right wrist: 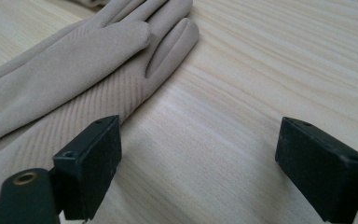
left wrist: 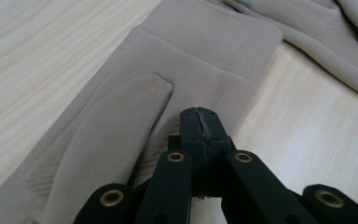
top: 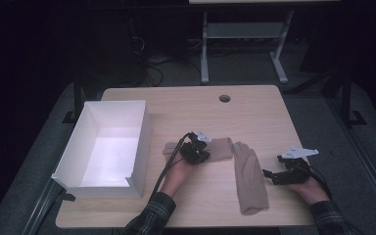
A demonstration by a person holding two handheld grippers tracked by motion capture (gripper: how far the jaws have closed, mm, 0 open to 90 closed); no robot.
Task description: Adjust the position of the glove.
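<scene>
From the high view, two beige gloves lie on the wooden counter [top: 254,105]: the left glove [top: 220,148] lies crosswise near the middle, and the right glove [top: 249,178] lies lengthwise just beside it, cuff toward the person. To their left stands a white box [top: 139,142], open-topped, with nothing in it.

The left gripper view gives what the high view cannot: the left claw [left wrist: 199,116] has its jaws pressed fully together, their tips sitting on the left glove [left wrist: 168,70] near its cuff. Whether any fabric is pinched between them I cannot tell. The other glove's edge crosses the top right corner.

The right gripper view shows the right claw [right wrist: 198,149] spread wide with bare counter [right wrist: 270,60] between its jaws, holding nothing; the right glove [right wrist: 74,70] lies just beside one jaw, fingers pointing away.
</scene>
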